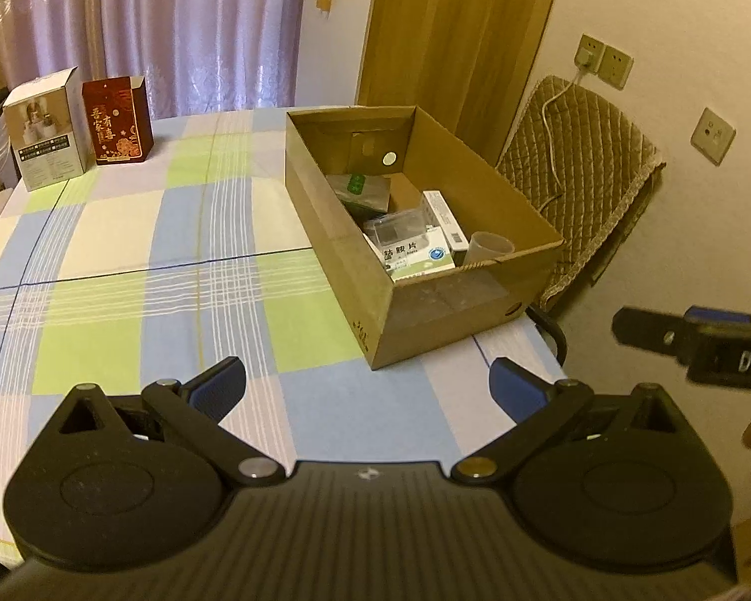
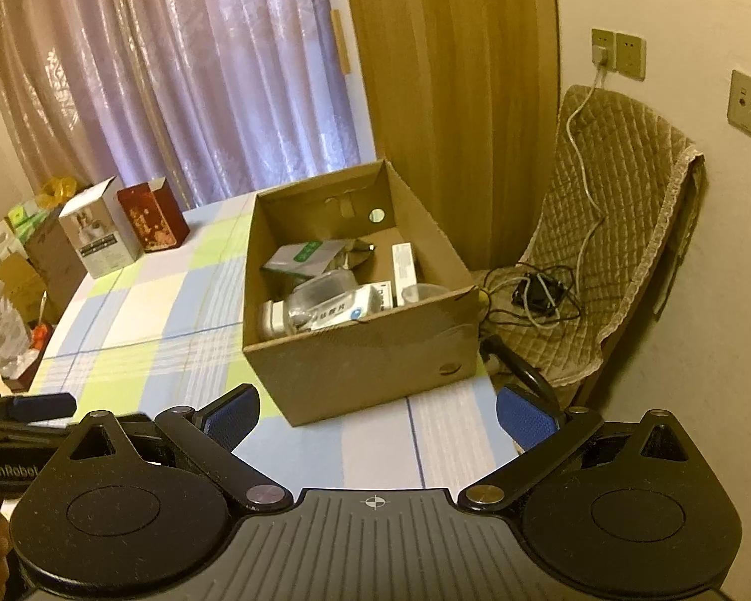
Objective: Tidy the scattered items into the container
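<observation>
An open cardboard box (image 1: 425,310) (image 2: 365,370) stands at the table's far right corner. Inside lie a white and green medicine box (image 1: 420,255) (image 2: 345,308), a white cup (image 1: 488,246), a long white carton (image 1: 443,215) (image 2: 404,270), a green-labelled packet (image 1: 358,188) (image 2: 300,255), a clear plastic tub (image 1: 395,228) and a white bottle (image 2: 273,318). My left gripper (image 1: 368,383) hovers open over the cloth just short of the box, holding nothing. My right gripper (image 2: 378,415) is open and empty too, near the box's front wall; it shows in the left wrist view at the right edge (image 1: 641,330).
A white carton (image 1: 45,132) (image 2: 100,230) and a red carton (image 1: 117,122) (image 2: 152,218) stand upright at the table's far left. The plaid cloth (image 1: 150,250) covers the table. A quilt-covered chair (image 1: 586,165) (image 2: 616,250) with a cable sits right of the box. Bags and boxes crowd the floor at left (image 2: 10,300).
</observation>
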Demonstrator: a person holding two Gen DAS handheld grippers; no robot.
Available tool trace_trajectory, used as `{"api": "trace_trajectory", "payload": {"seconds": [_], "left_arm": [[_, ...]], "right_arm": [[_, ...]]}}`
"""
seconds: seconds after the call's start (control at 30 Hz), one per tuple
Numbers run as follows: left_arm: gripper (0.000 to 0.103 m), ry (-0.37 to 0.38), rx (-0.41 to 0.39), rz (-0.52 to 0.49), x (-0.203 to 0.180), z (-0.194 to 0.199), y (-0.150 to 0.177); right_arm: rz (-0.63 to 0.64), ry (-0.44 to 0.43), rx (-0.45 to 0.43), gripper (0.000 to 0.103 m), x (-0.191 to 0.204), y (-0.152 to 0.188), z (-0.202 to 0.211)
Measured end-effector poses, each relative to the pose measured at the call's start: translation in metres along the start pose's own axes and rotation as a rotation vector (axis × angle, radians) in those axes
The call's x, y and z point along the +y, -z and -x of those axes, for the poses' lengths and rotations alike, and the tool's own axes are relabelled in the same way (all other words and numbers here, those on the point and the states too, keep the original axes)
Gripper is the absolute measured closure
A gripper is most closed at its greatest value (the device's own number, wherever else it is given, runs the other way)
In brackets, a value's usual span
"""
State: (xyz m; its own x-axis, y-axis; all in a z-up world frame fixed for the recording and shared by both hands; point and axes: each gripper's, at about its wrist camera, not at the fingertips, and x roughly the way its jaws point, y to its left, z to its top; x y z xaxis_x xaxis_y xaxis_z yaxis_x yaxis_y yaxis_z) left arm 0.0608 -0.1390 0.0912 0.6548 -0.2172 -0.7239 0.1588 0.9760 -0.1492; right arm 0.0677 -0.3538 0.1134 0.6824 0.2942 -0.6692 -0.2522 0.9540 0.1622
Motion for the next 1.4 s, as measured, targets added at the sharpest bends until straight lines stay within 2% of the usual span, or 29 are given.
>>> {"api": "trace_trajectory", "payload": {"seconds": [0.3, 1.4], "left_arm": [[0.001, -0.039, -0.017, 0.008, 0.003, 0.004, -0.001], [0.001, -0.030, -0.001, 0.008, 0.004, -0.001, 0.006]], "right_arm": [[0.026, 0.007, 0.018, 0.000, 0.009, 0.001, 0.001], [0.042, 0.001, 0.067, 0.000, 0.015, 0.007, -0.005]]}}
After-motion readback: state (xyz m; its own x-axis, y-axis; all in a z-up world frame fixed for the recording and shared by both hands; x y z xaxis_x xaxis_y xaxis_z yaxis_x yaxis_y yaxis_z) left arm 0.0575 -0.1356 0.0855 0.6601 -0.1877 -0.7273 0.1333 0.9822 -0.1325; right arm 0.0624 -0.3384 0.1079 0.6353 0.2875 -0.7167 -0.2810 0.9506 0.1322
